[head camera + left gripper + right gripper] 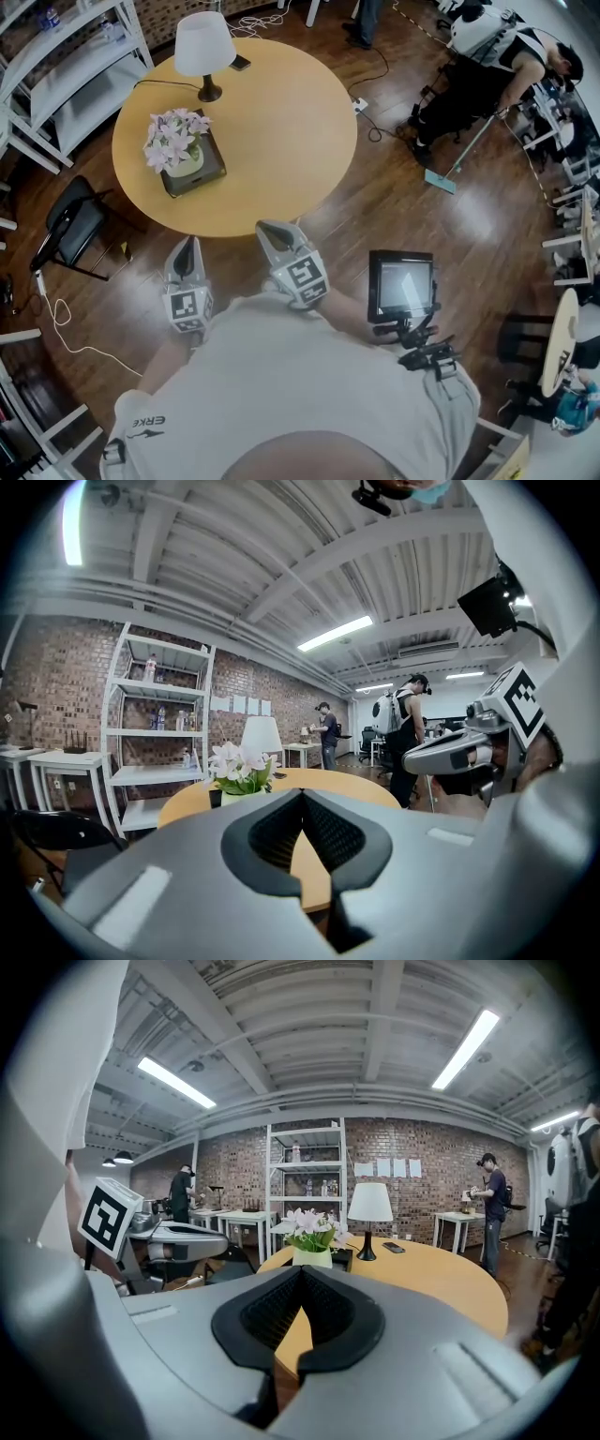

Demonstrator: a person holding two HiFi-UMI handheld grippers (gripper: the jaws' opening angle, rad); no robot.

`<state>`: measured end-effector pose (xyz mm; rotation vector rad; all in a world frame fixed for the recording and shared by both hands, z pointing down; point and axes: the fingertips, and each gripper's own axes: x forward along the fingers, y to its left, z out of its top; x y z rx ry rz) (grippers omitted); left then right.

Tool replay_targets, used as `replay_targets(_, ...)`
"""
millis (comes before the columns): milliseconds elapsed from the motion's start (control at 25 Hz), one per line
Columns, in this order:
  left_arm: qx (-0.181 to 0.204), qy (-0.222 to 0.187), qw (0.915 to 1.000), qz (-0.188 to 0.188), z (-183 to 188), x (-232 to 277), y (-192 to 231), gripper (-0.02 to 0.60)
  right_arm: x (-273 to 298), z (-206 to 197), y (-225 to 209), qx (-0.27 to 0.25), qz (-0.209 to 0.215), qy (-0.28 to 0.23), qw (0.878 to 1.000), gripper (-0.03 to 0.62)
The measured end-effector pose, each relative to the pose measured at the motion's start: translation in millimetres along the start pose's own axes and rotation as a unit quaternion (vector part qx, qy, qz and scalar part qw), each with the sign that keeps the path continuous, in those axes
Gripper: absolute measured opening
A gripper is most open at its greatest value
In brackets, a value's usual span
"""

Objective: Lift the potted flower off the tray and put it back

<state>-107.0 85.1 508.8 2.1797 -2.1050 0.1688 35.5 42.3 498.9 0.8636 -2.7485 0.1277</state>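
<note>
The potted flower [176,141] on the tray [217,167] looks light, blooms fragile: grasp the pot [189,165]. Left gripper [187,246] and right gripper [272,231], far from the tray, are clenched, empty.

I see the head view looking steeply down on the round table [281,122] from its near side. Both gripper views sit low and face far across it, sharing the potted flower [239,766] and lamp [369,1202].

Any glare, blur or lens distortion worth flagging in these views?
Head view: strong fisheye bending, sheen on the wooden floor, potted flower sharp. Left gripper view: ceiling light blown out, dark corners. Right gripper view: same dark corners, no blur.
</note>
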Motion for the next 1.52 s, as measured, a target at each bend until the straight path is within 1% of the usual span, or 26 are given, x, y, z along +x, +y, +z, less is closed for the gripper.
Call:
replay_targets(320,-0.003,0.008,1.0000,0.001,-2.3,-0.5,0.8,0.002,2.9,0.3,2.7,0.001,0.008,0.003,1.000,0.014)
replay_targets(800,-0.003,0.010,0.9999,-0.003,0.4,4.7,-5.0,0.002,-1.6,-1.1,-1.4,0.003,0.008,0.009,1.000,0.014)
replay_targets(1000,0.002,0.009,1.0000,-0.002,-1.2,6.7,-2.4,0.002,3.0,-2.1,-2.3,0.001,0.008,0.008,1.000,0.014)
replay_targets(1520,-0.008,0.012,0.9999,-0.002,-8.0,12.9,5.8,0.002,15.1,-2.4,-2.6,-0.005,0.008,0.011,1.000,0.014)
